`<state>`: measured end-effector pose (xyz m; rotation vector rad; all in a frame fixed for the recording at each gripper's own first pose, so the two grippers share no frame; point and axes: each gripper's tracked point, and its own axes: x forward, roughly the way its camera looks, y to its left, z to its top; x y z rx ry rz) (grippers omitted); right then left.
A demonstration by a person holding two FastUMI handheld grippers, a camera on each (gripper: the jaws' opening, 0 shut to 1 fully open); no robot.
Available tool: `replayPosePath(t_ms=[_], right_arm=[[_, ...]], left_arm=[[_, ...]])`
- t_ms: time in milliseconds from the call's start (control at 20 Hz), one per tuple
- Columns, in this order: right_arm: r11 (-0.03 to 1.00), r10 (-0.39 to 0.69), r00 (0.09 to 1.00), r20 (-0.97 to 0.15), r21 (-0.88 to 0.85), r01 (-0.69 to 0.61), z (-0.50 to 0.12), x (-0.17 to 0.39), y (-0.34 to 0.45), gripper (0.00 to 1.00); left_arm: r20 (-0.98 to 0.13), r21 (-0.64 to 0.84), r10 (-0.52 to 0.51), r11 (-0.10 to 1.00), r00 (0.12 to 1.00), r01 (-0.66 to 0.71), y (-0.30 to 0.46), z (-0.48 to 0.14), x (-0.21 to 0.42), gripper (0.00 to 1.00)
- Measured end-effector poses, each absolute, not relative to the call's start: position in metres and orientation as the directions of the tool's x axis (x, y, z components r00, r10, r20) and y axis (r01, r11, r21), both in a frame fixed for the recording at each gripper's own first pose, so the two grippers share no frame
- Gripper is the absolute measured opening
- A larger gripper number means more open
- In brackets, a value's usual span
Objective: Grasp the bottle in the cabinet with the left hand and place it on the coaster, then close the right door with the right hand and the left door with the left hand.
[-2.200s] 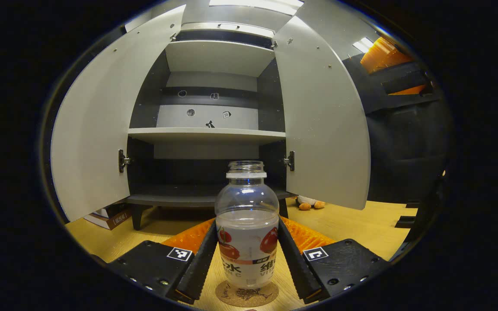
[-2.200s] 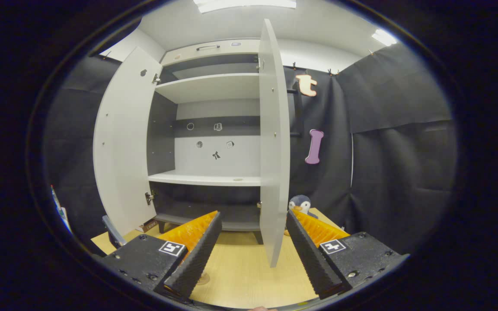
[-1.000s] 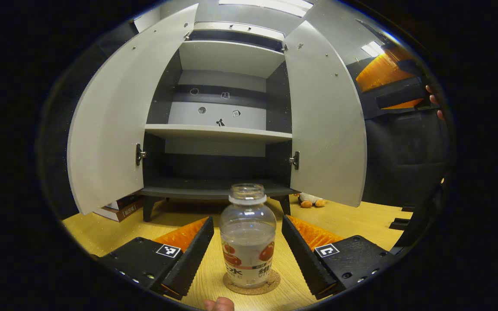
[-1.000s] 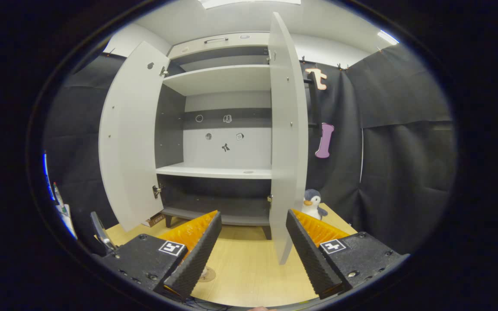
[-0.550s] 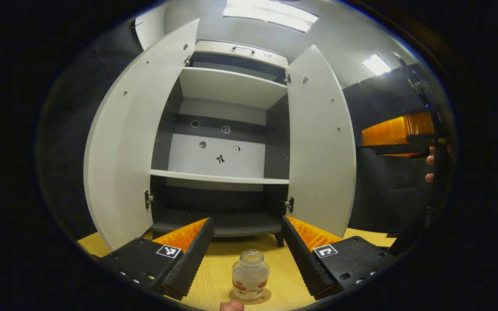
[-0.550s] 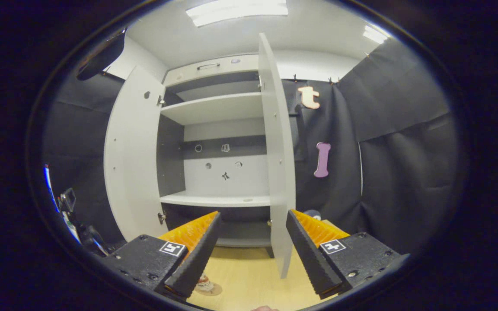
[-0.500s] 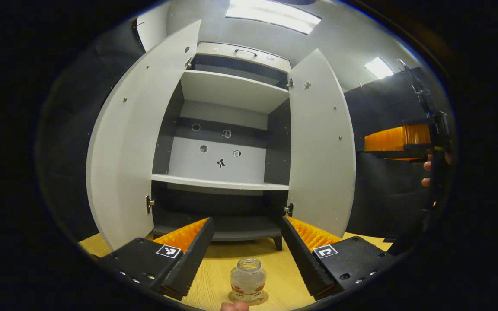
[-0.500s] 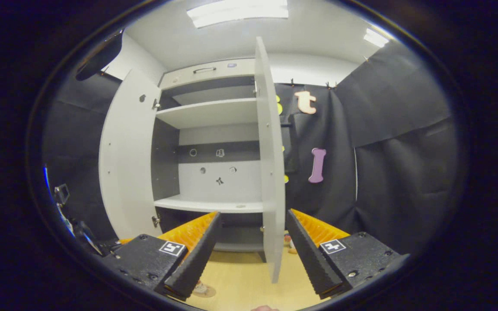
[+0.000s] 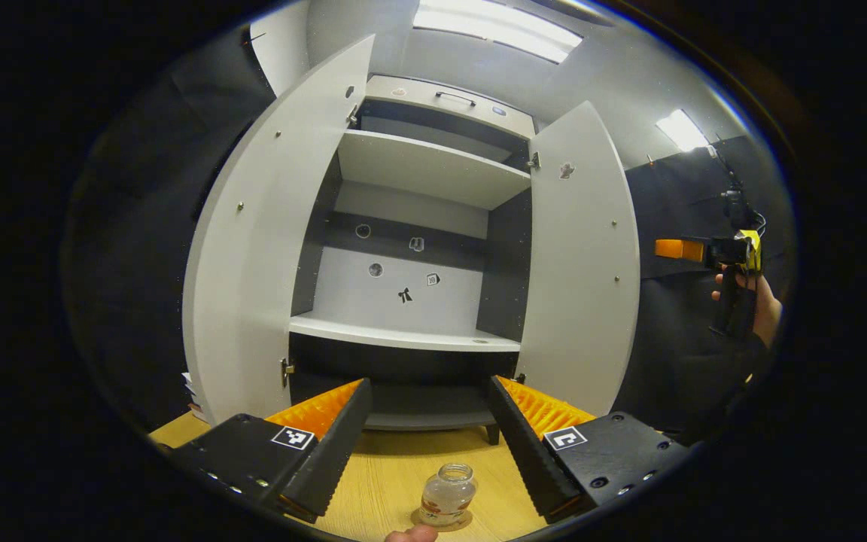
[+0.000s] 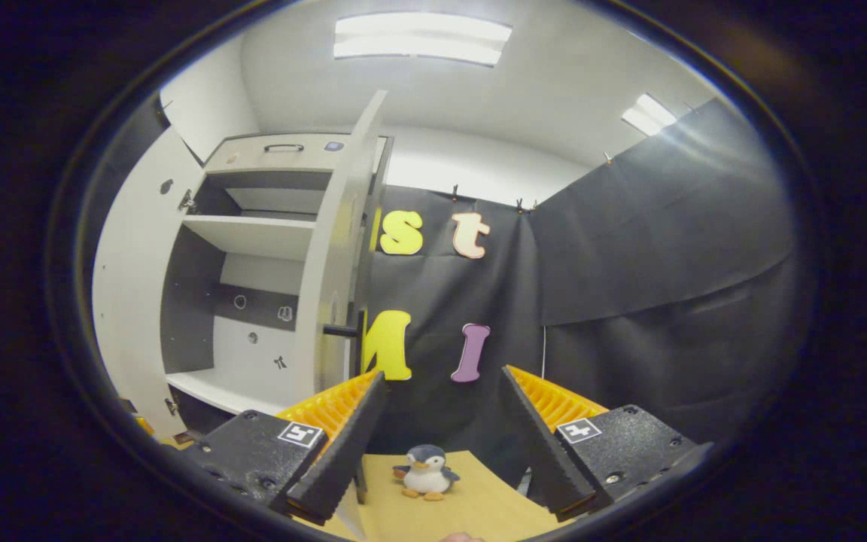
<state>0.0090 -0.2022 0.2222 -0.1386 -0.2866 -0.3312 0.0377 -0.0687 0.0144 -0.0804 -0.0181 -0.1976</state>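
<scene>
Bottle [image 9: 445,493] stands upright on the round cork coaster [image 9: 441,521] on the wooden table [image 9: 388,482], low between the spread fingers of the left tool [image 9: 426,440], which is wide open, holds nothing and sits clear above it. A fingertip [image 9: 411,534] shows at the bottom edge just beside the coaster; a careless sweep there could tip the uncapped bottle. In the right gripper view the right tool [image 10: 441,433] is likewise wide open and empty, with a toy penguin [image 10: 426,472] on the table beyond it. Farther off, the right door [image 10: 339,278] stands edge-on with its dark handle [image 10: 343,330] on the outer face. I judge closing it is next: a push landing on the handle or the thin edge could glance off, and a hard swing could slam the cabinet [image 9: 415,248]. The left door [image 9: 260,256] stands wide open.
</scene>
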Motion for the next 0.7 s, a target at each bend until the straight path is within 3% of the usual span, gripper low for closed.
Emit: replayPosePath(t_ms=[150, 200, 250, 300, 350, 500, 700], right_arm=[[0.943, -0.291, 0.917, 0.272, -0.078, 0.322, 0.221, 0.033, -0.208, 0.98], [0.947, -0.286, 0.925, 0.251, -0.075, 0.313, 0.217, 0.040, -0.210, 0.98], [0.948, -0.283, 0.930, 0.236, -0.079, 0.308, 0.212, 0.044, -0.209, 0.98], [0.949, -0.278, 0.932, 0.232, -0.080, 0.304, 0.211, 0.048, -0.208, 0.98], [0.950, -0.278, 0.934, 0.225, -0.079, 0.302, 0.207, 0.052, -0.203, 0.98], [0.947, -0.270, 0.932, 0.240, -0.109, 0.303, 0.206, 0.050, -0.194, 0.99], [0.974, -0.169, 0.957, 0.235, -0.111, 0.199, 0.198, 0.054, -0.152, 0.95]], left_arm=[[0.039, -0.065, -0.165, 0.984, 0.985, 0.168, -0.060, 0.018, 0.038, 0.95], [0.039, -0.060, -0.163, 0.984, 0.986, 0.165, -0.060, 0.018, 0.037, 0.99], [0.041, -0.054, -0.158, 0.986, 0.987, 0.160, -0.057, 0.018, 0.038, 0.95], [0.043, -0.044, -0.150, 0.987, 0.988, 0.151, -0.054, 0.019, 0.037, 0.99], [0.045, -0.031, -0.133, 0.990, 0.990, 0.134, -0.049, 0.020, 0.037, 0.95], [0.050, -0.012, -0.103, 0.995, 0.993, 0.103, -0.039, 0.021, 0.037, 0.95], [0.065, 0.008, -0.095, 0.996, 0.993, 0.094, -0.035, 0.027, 0.038, 0.95]])
